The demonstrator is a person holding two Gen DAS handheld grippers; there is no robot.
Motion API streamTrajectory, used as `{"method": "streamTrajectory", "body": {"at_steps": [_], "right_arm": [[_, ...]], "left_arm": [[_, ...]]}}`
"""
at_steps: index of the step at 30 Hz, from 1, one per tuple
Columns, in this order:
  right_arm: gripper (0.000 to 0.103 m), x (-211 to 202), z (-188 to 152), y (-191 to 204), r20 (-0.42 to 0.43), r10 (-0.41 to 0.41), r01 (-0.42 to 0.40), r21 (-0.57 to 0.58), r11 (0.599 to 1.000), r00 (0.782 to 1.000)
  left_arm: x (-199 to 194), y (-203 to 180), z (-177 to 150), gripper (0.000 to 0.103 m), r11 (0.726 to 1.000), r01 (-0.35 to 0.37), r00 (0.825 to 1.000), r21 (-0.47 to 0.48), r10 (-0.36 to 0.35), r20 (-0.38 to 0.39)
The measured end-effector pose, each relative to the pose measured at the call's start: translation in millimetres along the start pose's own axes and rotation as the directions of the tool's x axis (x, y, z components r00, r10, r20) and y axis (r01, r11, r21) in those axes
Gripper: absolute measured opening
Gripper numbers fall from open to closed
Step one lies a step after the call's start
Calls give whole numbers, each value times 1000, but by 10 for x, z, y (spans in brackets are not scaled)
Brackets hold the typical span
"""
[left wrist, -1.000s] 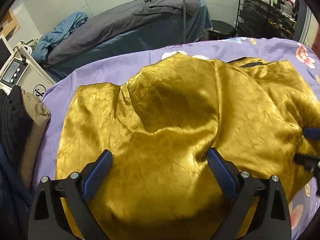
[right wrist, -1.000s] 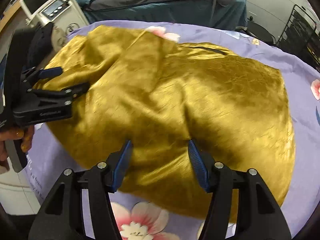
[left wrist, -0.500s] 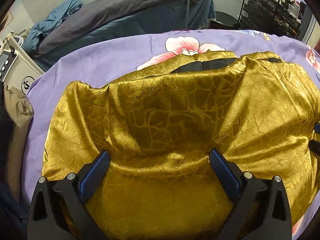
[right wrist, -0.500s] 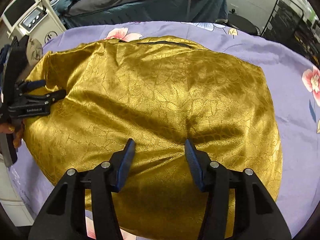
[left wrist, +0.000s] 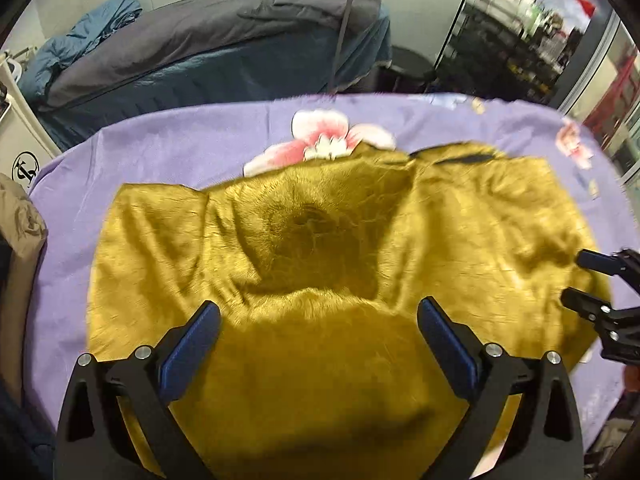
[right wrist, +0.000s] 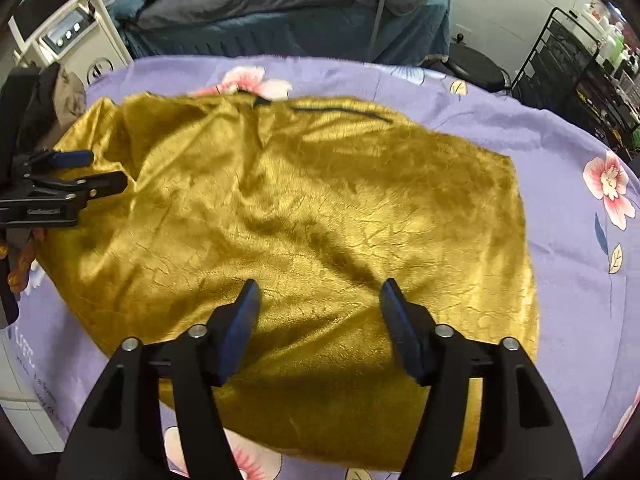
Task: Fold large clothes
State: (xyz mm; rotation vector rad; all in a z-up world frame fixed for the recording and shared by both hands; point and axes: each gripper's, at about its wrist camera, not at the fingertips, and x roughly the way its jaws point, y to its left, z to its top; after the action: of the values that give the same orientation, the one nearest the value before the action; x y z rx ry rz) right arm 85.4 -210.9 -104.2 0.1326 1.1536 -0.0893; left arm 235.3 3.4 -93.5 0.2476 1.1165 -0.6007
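Observation:
A shiny gold garment [left wrist: 320, 240] lies spread and wrinkled on a purple flowered sheet [left wrist: 180, 148], with a black trim [right wrist: 340, 110] along its far edge. My left gripper [left wrist: 318, 312] hovers over the garment's near part with its jaws wide open and nothing pinched. My right gripper [right wrist: 320, 292] is above the near edge of the same garment [right wrist: 320, 200]. Its jaws are opening and the cloth lies under them, not pressed by the pads. Each gripper shows in the other's view: the right gripper [left wrist: 588, 280] at the right edge, the left gripper [right wrist: 80, 172] at the left edge.
Behind the sheet stands a bed with grey and blue covers [right wrist: 280, 4]. A black wire rack [right wrist: 580, 64] with bottles and a black stool [right wrist: 476, 68] are at the back right. A white machine [right wrist: 76, 36] and a pile of brown and dark clothes [right wrist: 52, 96] are at the left.
Both grippers have drawn back from the garment, so more purple sheet shows beyond it. The cloth now lies flatter. The right jaws stand wider than half a second ago.

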Motion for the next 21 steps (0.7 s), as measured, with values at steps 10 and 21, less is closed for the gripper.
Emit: {"method": "streamTrajectory", "body": {"at_steps": [10, 21], "right_arm": [[75, -310, -326, -1040, 46, 41, -54, 338, 940, 998], [75, -404, -518, -917, -48, -12, 30, 402, 915, 999]], "left_arm": [[-576, 873, -442, 97, 979, -22, 999, -201, 28, 31], [-788, 340, -721, 97, 965, -117, 993, -237, 118, -10]]}}
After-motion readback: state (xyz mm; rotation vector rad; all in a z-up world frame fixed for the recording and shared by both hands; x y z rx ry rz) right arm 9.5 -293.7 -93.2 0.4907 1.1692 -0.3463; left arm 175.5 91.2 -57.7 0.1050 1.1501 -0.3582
